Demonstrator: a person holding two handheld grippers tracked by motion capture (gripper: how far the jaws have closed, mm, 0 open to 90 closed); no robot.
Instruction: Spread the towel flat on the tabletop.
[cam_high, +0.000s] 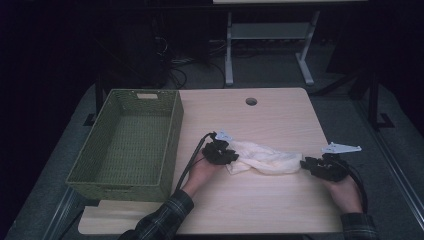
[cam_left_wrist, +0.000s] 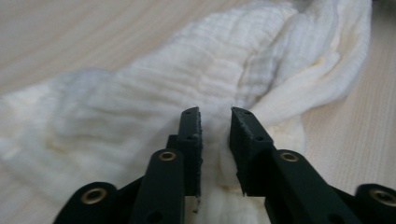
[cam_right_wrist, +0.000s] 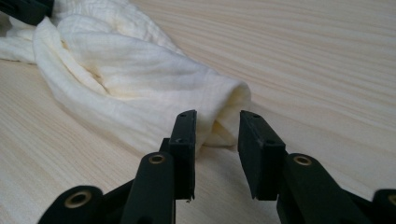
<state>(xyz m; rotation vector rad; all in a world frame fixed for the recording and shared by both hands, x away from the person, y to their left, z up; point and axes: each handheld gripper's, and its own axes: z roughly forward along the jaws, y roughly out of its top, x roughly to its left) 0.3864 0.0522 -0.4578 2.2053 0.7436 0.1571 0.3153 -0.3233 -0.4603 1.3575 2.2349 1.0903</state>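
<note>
Both hands low at the near edge of the tabletop. Left gripper at the left end of the crumpled white cloth, fingers a narrow gap apart with a fold between them, not yet clamped. Right gripper at the other end, fingers wider, just short of the rolled tip, gripping nothing. Placed one at each end, likely to lift and spread it. Farther left, green basket, inside dim.
</note>
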